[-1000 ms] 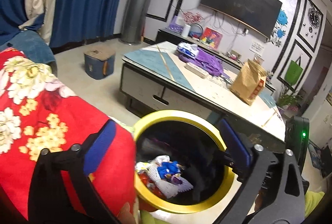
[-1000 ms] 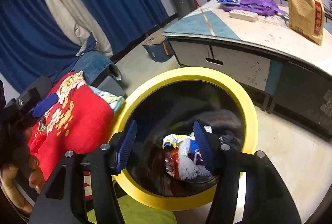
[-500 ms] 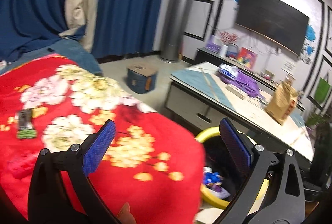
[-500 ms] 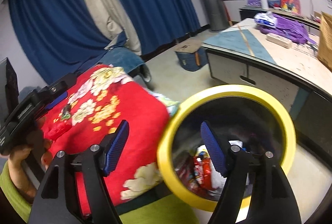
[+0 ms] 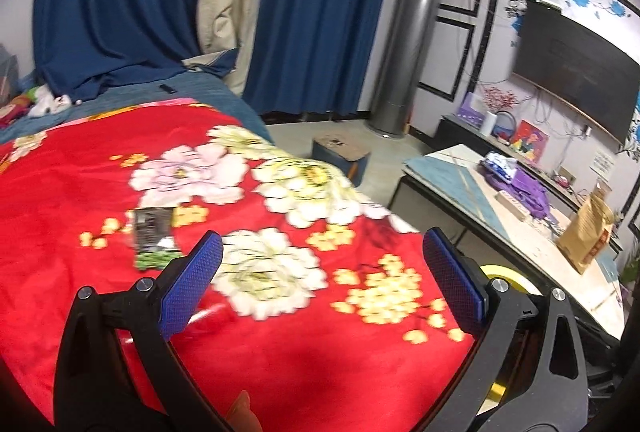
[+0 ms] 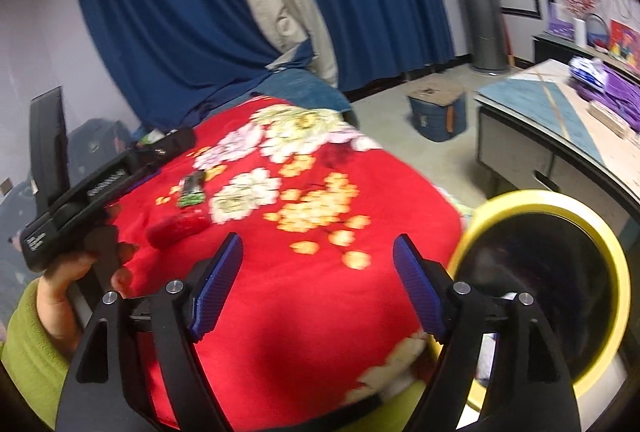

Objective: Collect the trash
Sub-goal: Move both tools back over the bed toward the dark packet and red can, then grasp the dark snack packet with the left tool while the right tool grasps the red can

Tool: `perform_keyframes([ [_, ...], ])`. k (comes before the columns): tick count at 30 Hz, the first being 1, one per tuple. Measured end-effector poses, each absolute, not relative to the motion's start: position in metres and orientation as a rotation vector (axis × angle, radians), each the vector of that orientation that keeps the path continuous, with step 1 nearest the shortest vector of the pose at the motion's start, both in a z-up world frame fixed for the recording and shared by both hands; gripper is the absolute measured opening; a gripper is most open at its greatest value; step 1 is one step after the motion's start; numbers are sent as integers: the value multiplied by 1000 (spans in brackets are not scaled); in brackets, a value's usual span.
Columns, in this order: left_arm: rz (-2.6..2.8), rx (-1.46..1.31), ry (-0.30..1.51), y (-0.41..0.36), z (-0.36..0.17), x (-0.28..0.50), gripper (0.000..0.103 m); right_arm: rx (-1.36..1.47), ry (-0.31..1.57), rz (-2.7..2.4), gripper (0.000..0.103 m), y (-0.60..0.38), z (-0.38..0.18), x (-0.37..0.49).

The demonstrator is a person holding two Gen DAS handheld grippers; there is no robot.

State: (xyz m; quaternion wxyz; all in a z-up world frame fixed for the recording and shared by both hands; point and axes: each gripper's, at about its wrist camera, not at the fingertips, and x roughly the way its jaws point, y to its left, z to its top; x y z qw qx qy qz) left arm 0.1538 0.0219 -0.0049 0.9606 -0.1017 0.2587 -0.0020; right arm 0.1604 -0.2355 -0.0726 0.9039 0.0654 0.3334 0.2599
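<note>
A dark wrapper with a green end point(image 5: 152, 236) lies on the red floral blanket point(image 5: 280, 344), left of and just beyond my left gripper point(image 5: 320, 244), which is open and empty. In the right wrist view the same wrapper point(image 6: 192, 188) and a red packet point(image 6: 178, 226) lie on the blanket, beyond and left of my right gripper point(image 6: 318, 244). Its jaws are opening with nothing between them. The yellow-rimmed trash bin point(image 6: 540, 198) stands at the right, off the blanket's edge. Only a sliver of its rim point(image 5: 504, 276) shows behind the left gripper's right finger.
A hand in a green sleeve point(image 6: 60, 280) holds the left tool's body at the far left. A low table point(image 5: 460, 176) carries purple cloth and a brown paper bag point(image 5: 586, 232). On the floor stands a blue box point(image 5: 340, 154). Blue curtains and a silver column stand behind.
Both views swung left, away from the bin's opening and over the red blanket. The bin slid to the right edge. The right gripper's jaws spread wider. The wrapper came into view.
</note>
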Motion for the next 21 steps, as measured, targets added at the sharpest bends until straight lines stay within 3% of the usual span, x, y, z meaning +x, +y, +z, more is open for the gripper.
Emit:
perform_keyframes([
  [15,91,-222,660,139,-15,160,92,44,745,698,78,-115,-72,162],
  [21,52,-322,727,174,-29,170,72,47,825,745,78,-66,-85,170],
])
